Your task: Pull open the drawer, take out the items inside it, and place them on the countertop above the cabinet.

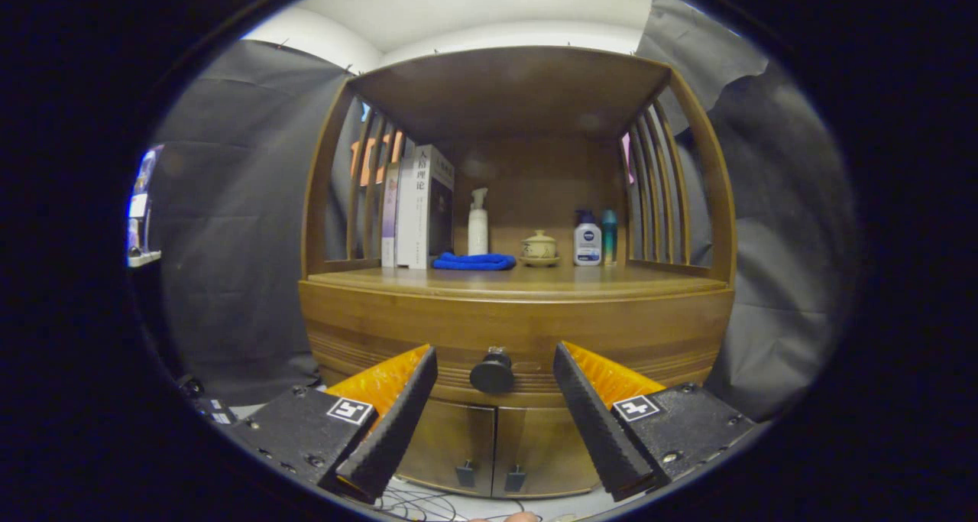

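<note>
Drawer [512,338] looks closed; its knob [491,373] sits between the spread, empty gripper [495,369] fingers, apparently untouched.

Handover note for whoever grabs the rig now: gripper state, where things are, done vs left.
Gripper: jaws open, holding nothing, lined up on the drawer knob, which sits between and just beyond the fingertips, not yet gripped.
Drawer: shut; contents hidden.
Countertop: already holds books, a blue cloth, a pump bottle, a small lidded pot and two more bottles, all toward the back. The front strip is free.
Done: approach only.
Left: close on the knob, pull the drawer open, lift the items out, set them on the countertop.
</note>
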A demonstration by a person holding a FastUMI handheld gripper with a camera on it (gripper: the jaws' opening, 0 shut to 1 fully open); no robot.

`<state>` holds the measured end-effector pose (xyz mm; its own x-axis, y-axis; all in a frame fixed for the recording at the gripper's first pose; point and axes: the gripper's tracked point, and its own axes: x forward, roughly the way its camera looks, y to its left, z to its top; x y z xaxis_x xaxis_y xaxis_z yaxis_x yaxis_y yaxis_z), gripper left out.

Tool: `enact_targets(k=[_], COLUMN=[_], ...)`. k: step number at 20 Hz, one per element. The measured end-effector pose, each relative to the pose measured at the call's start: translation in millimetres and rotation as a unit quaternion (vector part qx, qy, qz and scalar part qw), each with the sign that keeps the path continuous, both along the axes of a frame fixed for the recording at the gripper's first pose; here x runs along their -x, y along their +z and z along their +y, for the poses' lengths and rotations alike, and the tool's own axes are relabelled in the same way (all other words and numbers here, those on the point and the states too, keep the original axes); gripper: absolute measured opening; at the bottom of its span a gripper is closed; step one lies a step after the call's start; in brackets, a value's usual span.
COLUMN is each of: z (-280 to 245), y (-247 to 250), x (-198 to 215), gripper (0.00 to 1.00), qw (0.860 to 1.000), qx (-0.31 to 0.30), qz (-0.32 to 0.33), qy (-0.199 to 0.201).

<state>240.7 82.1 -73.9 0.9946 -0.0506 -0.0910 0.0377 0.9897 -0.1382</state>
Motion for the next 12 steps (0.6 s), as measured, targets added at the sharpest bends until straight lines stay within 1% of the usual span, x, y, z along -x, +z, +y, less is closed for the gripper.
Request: enact_targets(k=[2,7,9,12], z=[0,-2,-5,-6], y=[-10,-33,-33,-41], x=[-19,-40,-47,-53], gripper=[0.99,0.99,0.97,0.80], qw=[1.000,0.999,0.999,0.998], qx=[0.009,0.002,0.008,0.010], qz=[0.009,0.040,0.037,0.050], qy=[-0.007,-0.018,-0.025,-0.030])
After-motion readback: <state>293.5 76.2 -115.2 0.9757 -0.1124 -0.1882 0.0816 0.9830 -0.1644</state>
